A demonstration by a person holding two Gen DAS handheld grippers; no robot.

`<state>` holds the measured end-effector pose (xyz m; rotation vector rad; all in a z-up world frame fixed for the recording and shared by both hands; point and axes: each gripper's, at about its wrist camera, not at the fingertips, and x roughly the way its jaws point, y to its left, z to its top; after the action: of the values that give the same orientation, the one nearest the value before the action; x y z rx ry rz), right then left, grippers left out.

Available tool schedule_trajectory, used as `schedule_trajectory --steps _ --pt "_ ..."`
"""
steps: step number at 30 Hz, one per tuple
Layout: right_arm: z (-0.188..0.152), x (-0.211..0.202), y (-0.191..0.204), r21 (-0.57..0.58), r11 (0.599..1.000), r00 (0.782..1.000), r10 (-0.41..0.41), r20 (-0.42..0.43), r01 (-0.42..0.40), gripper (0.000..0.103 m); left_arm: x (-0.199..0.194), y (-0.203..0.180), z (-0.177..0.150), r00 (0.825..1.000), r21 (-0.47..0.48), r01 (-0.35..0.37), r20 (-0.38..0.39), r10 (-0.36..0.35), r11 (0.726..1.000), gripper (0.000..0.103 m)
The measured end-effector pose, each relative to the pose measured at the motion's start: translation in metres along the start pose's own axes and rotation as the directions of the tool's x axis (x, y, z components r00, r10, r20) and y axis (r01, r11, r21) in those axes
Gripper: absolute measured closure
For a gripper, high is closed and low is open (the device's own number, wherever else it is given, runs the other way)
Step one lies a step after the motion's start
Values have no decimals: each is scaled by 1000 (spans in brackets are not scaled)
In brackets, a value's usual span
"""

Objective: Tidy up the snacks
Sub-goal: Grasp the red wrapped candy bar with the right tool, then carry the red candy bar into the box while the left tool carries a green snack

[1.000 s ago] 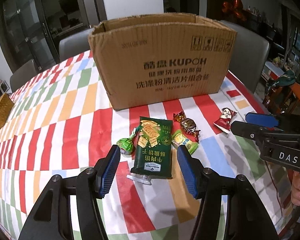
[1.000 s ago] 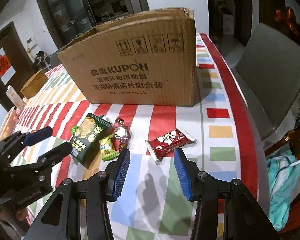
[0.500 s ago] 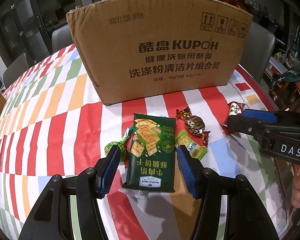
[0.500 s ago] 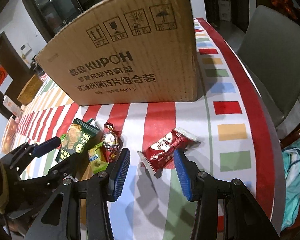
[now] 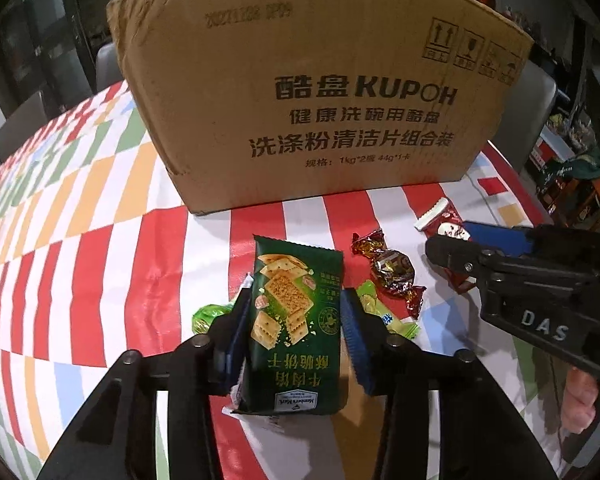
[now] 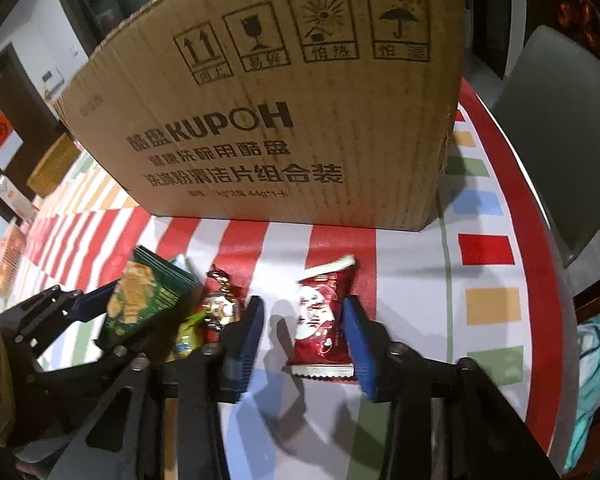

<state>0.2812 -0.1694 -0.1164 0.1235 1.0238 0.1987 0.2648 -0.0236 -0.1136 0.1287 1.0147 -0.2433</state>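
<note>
Here, two hand-held grippers work over a table covered by a cloth (image 5: 100, 240) chequered in red, white, orange, green and blue. At twelve o'clock in both views stands a brown cardboard box (image 5: 320, 92), printed in black with "KUPOH", lines of Chinese characters, and "1kg*2" and "44g*1". Four handling symbols sit near its top edge — arrows, a glass, a sun and an umbrella — and a faint date stamp runs along the upper left.

In the left wrist view, the left gripper (image 5: 296, 336) has its blue-padded fingers pressed against both long sides of a dark green cracker packet (image 5: 296, 320). The packet shows square crackers, Chinese lettering seen upside down, and a small white "Member's Mark" label at its near end. A green-wrapped sweet (image 5: 208, 314) peeks out at nine o'clock of the packet. A yellow-green sachet (image 5: 384, 316) lies at three o'clock, just beside the right finger. Beyond it, at about two o'clock, lies a foil-wrapped candy (image 5: 392, 274) in brown and gold with red twisted ends.

In the right wrist view, the right gripper (image 6: 304, 336) has its fingers apart, one on each side of a red snack packet (image 6: 320, 320) with white crimped ends. The right finger looks close to or touching the packet; the left finger stands clear. The packet lies flat on the cloth, near the box. The right gripper's black body carries the letters "DAS" in the left view. A grey chair (image 6: 560, 120) stands at two o'clock.
</note>
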Motion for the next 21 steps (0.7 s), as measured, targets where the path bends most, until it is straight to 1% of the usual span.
schedule_trajectory --steps 1,2,4,6,8,12,15,21 --pt "0 2 0 -4 1000 1000 -8 -3 8 73 0 2 0 1000 -8 5 0 -5 1000 66" --pt "-1 4 1 -6 1000 1000 -16 -4 16 78 -1 2 0 1000 -11 8 1 -8 1000 68" --pt "-2 5 1 -16 1000 1000 -22 3 22 79 -4 3 -1 1000 -11 8 12 -8 1000 74" --pt "-3 4 2 -20 999 1000 -26 7 26 80 -9 3 -2 1000 -11 13 25 -13 1000 85" --pt "-4 1 2 -28 999 1000 -27 11 28 80 -14 3 -2 999 -14 19 35 -18 1000 91" --pt "-8 -11 2 -33 999 1000 -14 24 15 80 -16 2 -4 999 -19 27 34 -27 999 92" --pt "-9 -18 3 -40 999 999 -12 37 13 80 -19 5 -6 998 -42 56 36 -55 998 92" --pt "-11 -36 11 -58 998 998 12 66 -8 80 -36 3 -8 995 -49 55 81 -51 997 92"
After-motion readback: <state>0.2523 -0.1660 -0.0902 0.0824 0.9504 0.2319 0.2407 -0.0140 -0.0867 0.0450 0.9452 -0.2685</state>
